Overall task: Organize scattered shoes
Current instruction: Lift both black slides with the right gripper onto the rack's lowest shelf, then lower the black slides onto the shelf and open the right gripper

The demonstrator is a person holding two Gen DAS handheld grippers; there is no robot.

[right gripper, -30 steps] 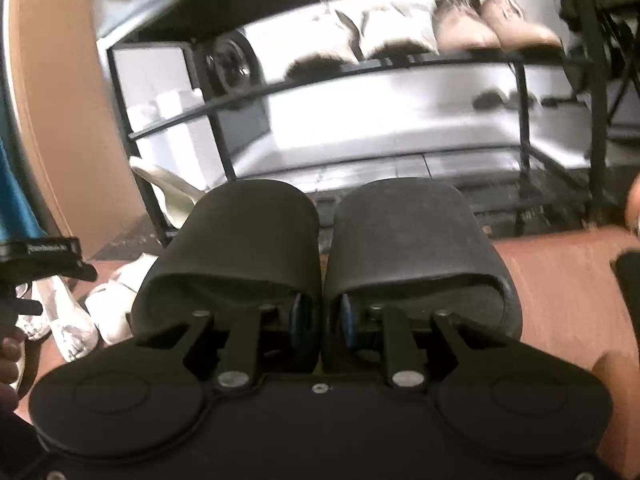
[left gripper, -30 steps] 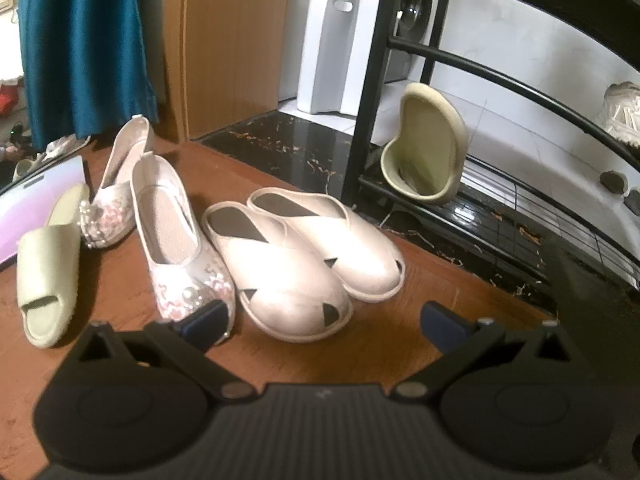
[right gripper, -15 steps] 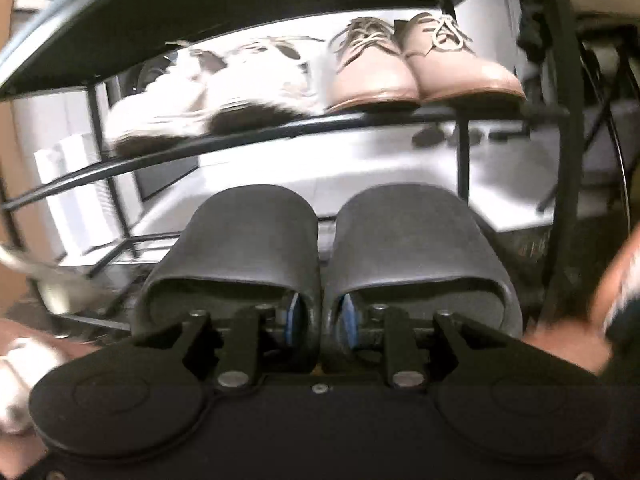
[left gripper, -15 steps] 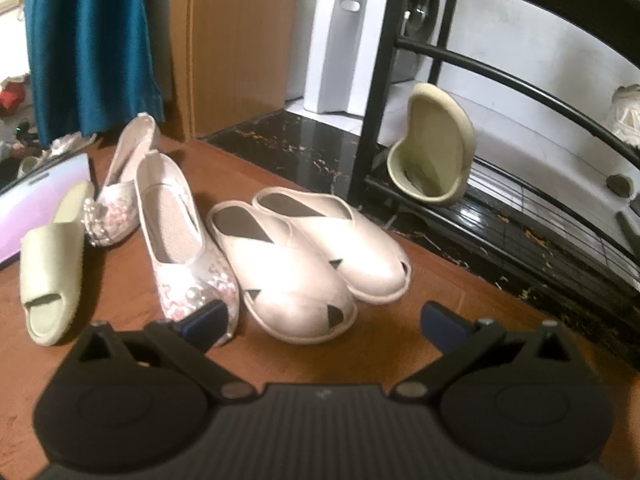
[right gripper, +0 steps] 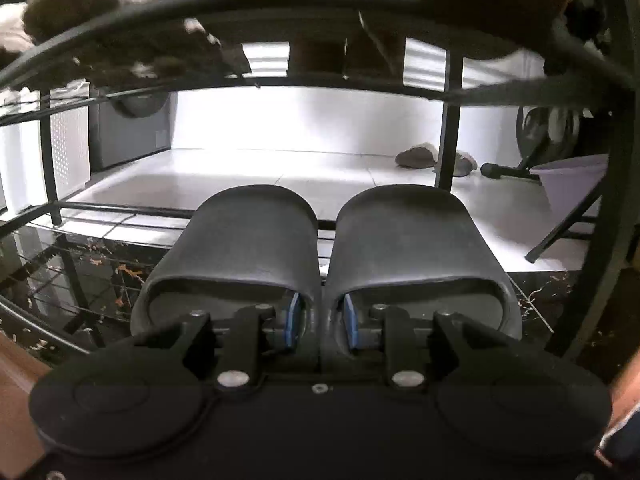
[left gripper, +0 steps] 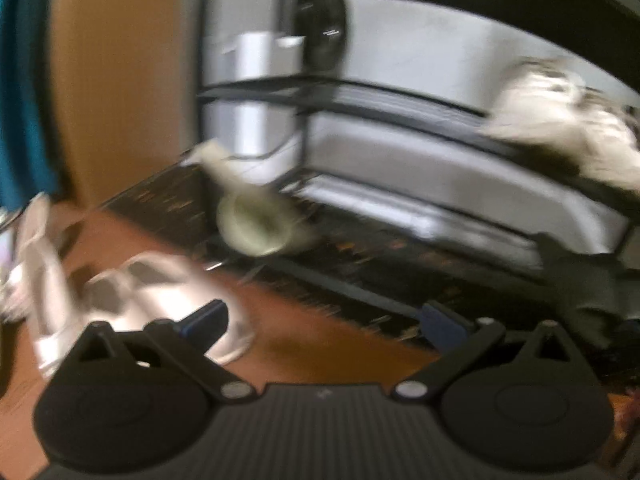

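Two black slides [right gripper: 324, 248], matte with rounded toes, are sitting side by side, clamped at their inner walls by the right gripper [right gripper: 320, 316] near the black rack [right gripper: 450, 120]. Left gripper [left gripper: 324, 320] is hanging open, empty, near blurred pale slippers [left gripper: 160, 292] lying at left.

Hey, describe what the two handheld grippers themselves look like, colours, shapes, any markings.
Both are matte black. The left gripper has a ribbed body, two round discs with triangular cut-outs, angled link arms on silver rivets, and dark blue fingertip pads. The right gripper has a smooth body with the same discs, silver rivets, a small centre screw, and lighter blue pads. No cables or readable markings show.
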